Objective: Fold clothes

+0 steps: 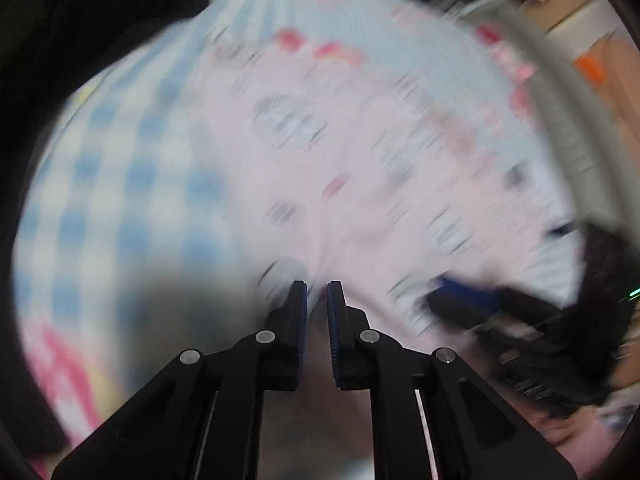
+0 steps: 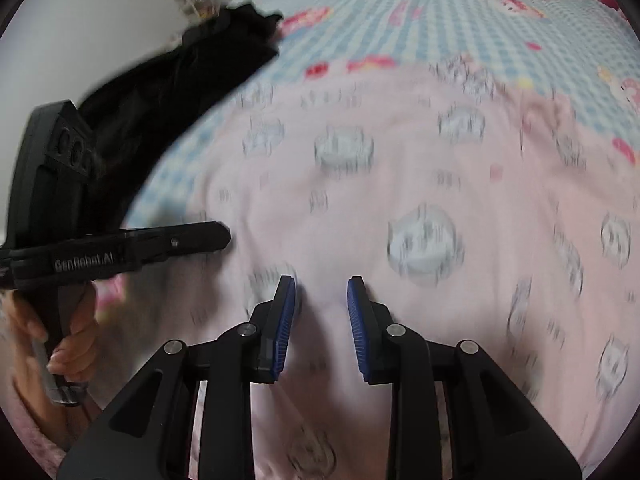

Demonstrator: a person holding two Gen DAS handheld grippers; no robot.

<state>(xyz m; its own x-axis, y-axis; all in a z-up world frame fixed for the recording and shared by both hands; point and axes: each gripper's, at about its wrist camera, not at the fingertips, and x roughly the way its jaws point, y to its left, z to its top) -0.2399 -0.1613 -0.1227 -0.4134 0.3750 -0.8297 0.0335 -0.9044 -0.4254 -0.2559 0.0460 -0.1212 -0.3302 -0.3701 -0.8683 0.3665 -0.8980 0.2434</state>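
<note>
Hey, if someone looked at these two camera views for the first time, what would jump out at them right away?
The big pale pink garment with grey cartoon prints fills the middle, spread over a blue checked bedsheet. A black garment lies at the far left edge of the bed. In the right wrist view the right gripper hangs over the pink cloth with jaws apart, and the left gripper reaches in from the left.

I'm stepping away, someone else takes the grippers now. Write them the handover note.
Left gripper: jaws nearly closed, a narrow gap; whether it pinches cloth cannot be told through the blur.
Right gripper: open, empty, over the pink garment.
The pink garment lies spread on the blue checked bedsheet; a black garment sits at the sheet's left side.
Done: no fold visible in the pink garment.
Left: fold the pink garment, then the black one.
</note>
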